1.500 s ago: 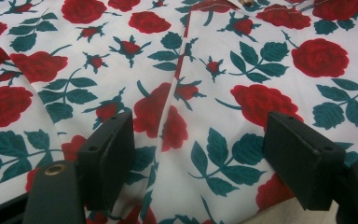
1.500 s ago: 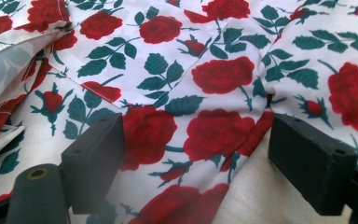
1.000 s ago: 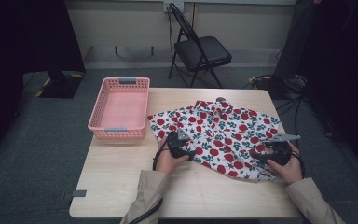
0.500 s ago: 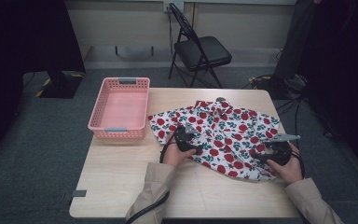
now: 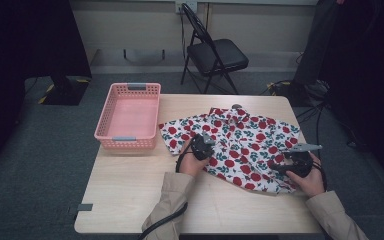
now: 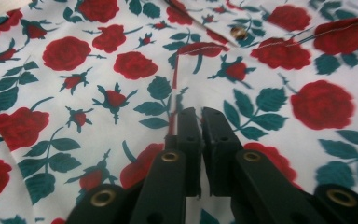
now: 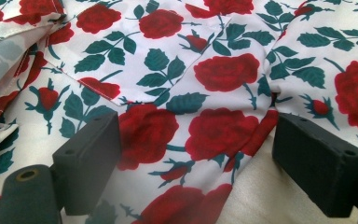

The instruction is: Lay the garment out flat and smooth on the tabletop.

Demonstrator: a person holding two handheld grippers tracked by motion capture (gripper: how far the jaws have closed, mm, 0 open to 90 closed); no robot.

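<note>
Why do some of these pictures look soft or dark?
High view: the table is lit while the room's sides fall black. Left gripper view: the shirt looks sharp, its far corner blurred. Right gripper view: the near fingers look soft.

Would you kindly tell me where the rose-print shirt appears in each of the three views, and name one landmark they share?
High view: the rose-print shirt lies spread on the right half of the table, beside the pink basket.
Left gripper view: the shirt covers the picture; the left gripper has just closed on a fold.
Right gripper view: the shirt covers most of the picture, between the open jaws of the right gripper.
Shared landmark: the red roses with green leaves.
</note>
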